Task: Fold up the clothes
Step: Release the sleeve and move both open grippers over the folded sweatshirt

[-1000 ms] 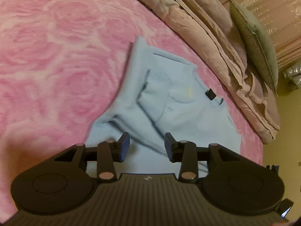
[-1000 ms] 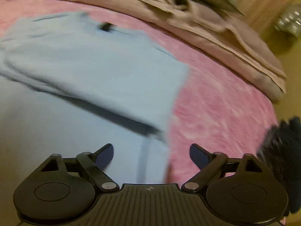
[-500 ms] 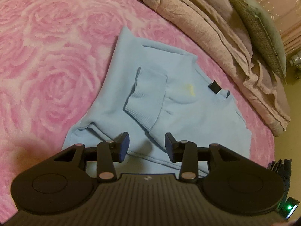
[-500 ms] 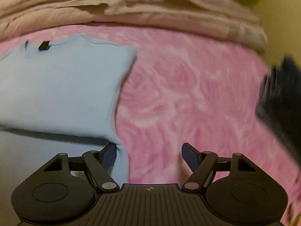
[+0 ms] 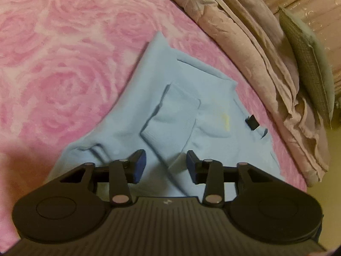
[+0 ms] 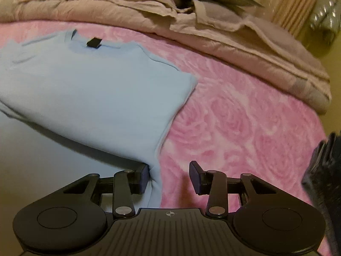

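Both tongs, left tongs (image 5: 165, 163) and right tongs (image 6: 168, 178), gape empty; sweatshirt (image 6: 96, 91) hem just beside right's inner pad may slip, spoiling the fold.

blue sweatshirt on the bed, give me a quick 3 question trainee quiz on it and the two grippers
1. True or false: the left gripper is clamped on the blue sweatshirt.
2. Which side edge of the sweatshirt lies between the right gripper's open fingers: A) the edge next to the bare pink rose bedspread, B) the collar with the black tag?
3. Fill in: a folded sleeve cuff lies on the sweatshirt's ____.

Key
1. False; its jaws stand open above the fabric.
2. A
3. Body, across the chest.
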Demonstrator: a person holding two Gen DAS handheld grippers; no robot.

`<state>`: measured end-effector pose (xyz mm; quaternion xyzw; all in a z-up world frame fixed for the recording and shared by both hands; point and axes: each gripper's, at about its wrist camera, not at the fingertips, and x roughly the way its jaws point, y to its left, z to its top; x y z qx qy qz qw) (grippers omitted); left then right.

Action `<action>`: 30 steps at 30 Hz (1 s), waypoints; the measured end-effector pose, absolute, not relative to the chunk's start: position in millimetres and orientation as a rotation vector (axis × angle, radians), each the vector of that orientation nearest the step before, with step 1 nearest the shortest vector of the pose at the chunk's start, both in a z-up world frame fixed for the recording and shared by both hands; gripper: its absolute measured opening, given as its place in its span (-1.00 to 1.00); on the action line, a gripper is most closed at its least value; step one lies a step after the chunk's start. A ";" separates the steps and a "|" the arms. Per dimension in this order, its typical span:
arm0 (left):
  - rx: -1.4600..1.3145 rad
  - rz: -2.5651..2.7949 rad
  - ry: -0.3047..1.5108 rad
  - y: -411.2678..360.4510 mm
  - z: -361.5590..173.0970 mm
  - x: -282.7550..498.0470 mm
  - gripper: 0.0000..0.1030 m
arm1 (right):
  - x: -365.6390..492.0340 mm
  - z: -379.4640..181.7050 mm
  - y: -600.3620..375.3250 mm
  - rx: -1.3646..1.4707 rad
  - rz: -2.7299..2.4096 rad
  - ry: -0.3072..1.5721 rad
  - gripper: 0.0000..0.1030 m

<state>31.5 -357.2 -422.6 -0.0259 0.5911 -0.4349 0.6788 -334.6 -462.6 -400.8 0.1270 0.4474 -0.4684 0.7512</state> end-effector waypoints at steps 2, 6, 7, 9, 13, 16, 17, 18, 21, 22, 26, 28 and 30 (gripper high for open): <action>-0.020 -1.008 1.308 -363.3 -420.2 26.5 -0.77 | -348.7 -397.9 -471.7 0.417 -1.044 0.929 -0.25; 0.075 -1.056 1.266 -364.5 -416.7 15.1 -0.77 | -377.0 -405.9 -489.3 0.717 -1.108 0.818 -0.25; 0.114 -1.064 1.249 -363.7 -416.3 12.0 -0.75 | -378.4 -405.9 -490.9 0.749 -1.118 0.805 -0.25; 0.184 -1.075 1.205 -361.8 -411.7 8.5 -0.66 | -381.1 -400.2 -495.1 0.813 -1.120 0.797 -0.22; 0.301 -1.050 1.069 -358.9 -385.0 12.0 -0.70 | -390.9 -371.6 -499.3 0.884 -1.090 0.834 -0.15; 0.301 -1.063 1.006 -363.4 -366.7 17.0 -0.71 | -379.9 -341.8 -498.8 0.751 -1.054 0.806 -0.15; 0.301 -1.070 0.989 -365.8 -361.4 18.3 -0.71 | -374.8 -333.3 -500.1 0.706 -1.041 0.794 -0.15; 0.301 -1.092 0.991 -372.6 -360.8 17.2 -0.71 | -367.0 -331.5 -505.2 0.674 -1.013 0.781 -0.15; 0.332 -1.153 0.987 -399.8 -371.5 4.3 -0.70 | -331.6 -345.1 -529.8 0.572 -0.932 0.778 -0.15; 0.344 -1.172 0.982 -408.9 -377.7 -1.1 -0.70 | -318.3 -353.4 -538.2 0.540 -0.912 0.784 -0.15; 0.405 -1.213 0.941 -438.6 -408.7 -21.2 -0.70 | -283.0 -391.3 -570.8 0.382 -0.898 0.811 -0.15; 0.430 -1.220 0.914 -445.8 -418.7 -25.9 -0.70 | -290.8 -411.4 -591.9 0.386 -0.954 0.837 -0.04; 0.433 -1.235 0.907 -450.2 -419.5 -23.5 -0.70 | -310.4 -416.7 -607.7 0.476 -0.973 0.790 -0.04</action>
